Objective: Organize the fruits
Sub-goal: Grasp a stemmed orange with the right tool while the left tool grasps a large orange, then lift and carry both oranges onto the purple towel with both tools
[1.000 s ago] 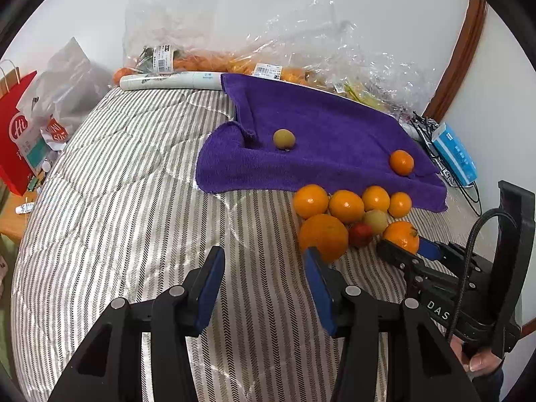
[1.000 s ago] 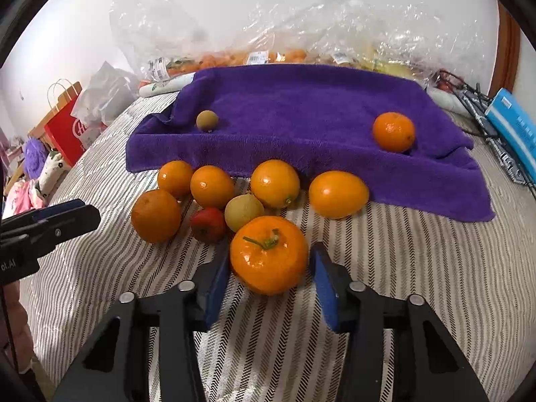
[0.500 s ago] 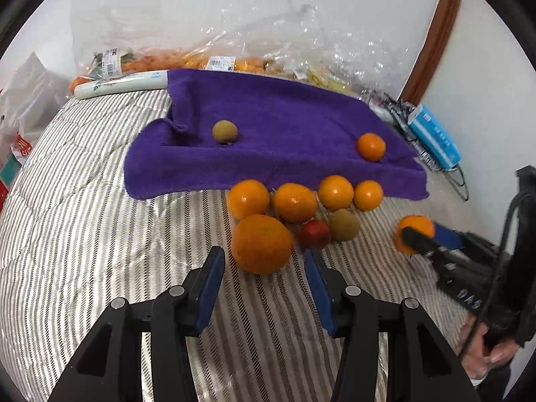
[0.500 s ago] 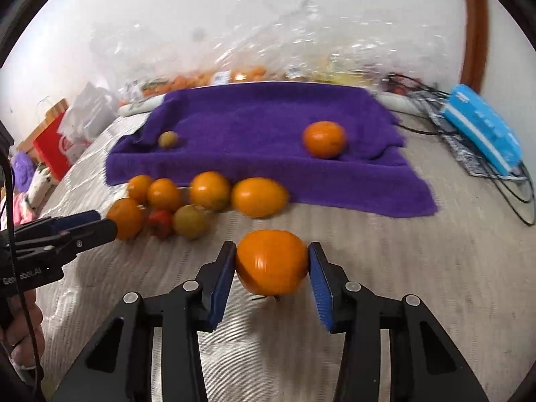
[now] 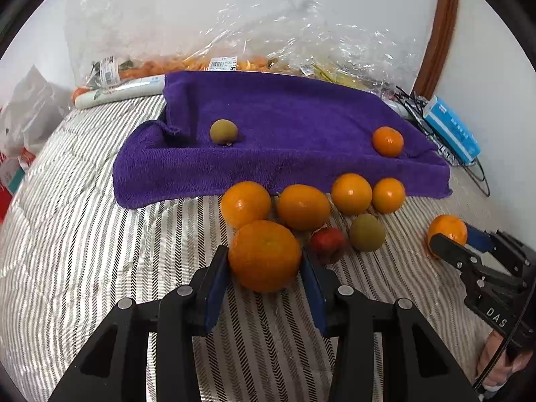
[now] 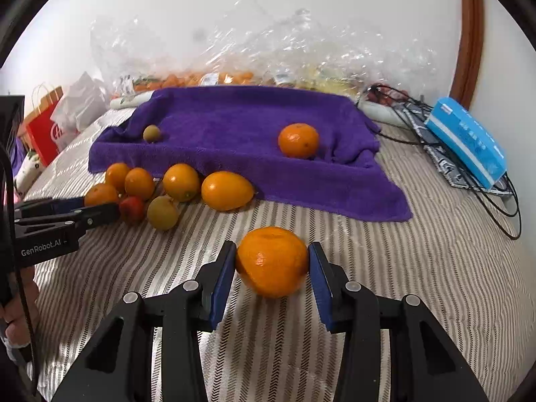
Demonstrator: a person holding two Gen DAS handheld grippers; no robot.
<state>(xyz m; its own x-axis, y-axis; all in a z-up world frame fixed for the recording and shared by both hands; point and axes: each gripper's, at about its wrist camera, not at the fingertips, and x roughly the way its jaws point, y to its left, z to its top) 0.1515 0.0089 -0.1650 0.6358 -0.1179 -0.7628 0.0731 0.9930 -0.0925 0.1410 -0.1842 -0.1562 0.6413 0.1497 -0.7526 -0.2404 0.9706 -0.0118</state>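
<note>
Where white walls meet, a purple towel (image 5: pixel 294 140) covers striped bedding (image 5: pixel 83 234).

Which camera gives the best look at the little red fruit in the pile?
The left wrist view: the red fruit sits close and unobstructed, just right of the orange between that gripper's pads. In the right wrist view it is smaller, far left, partly behind the left gripper.

Both wrist views look down, close, sharing the purple towel (image 5: pixel 284 134).
</note>
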